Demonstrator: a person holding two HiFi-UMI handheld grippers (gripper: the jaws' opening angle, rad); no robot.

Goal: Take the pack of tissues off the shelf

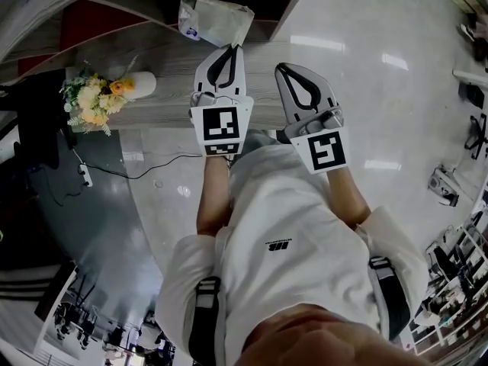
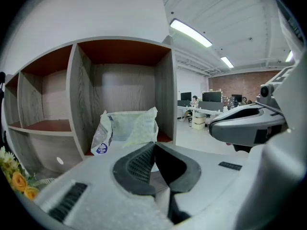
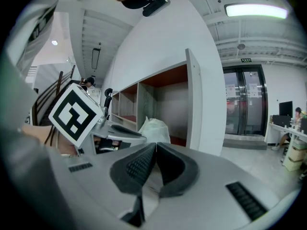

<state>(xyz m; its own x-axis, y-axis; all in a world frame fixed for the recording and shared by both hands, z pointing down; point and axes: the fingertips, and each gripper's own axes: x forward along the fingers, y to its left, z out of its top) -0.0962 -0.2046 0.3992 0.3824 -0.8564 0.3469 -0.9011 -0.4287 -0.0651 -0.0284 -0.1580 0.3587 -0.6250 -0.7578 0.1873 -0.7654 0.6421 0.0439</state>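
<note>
- My left gripper (image 2: 154, 143) is clenched on nothing, its tips meeting. My right gripper (image 3: 156, 144), just to its right, is clenched and empty too.
- The pack of tissues (image 2: 127, 128) stands straight ahead of the left tips, and ahead-left of the right ones. Nothing touches it yet.
- It sits in the shelf (image 2: 165, 95), in the end compartment.
- I judge this the reach-in. Next I must part the left jaws, push forward, and close on the soft wrapper.

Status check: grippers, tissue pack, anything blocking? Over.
Left gripper shut, empty, short of the shelf. Right gripper shut, empty, alongside. Tissue pack in the end compartment, untouched. Nothing in the way.
</note>
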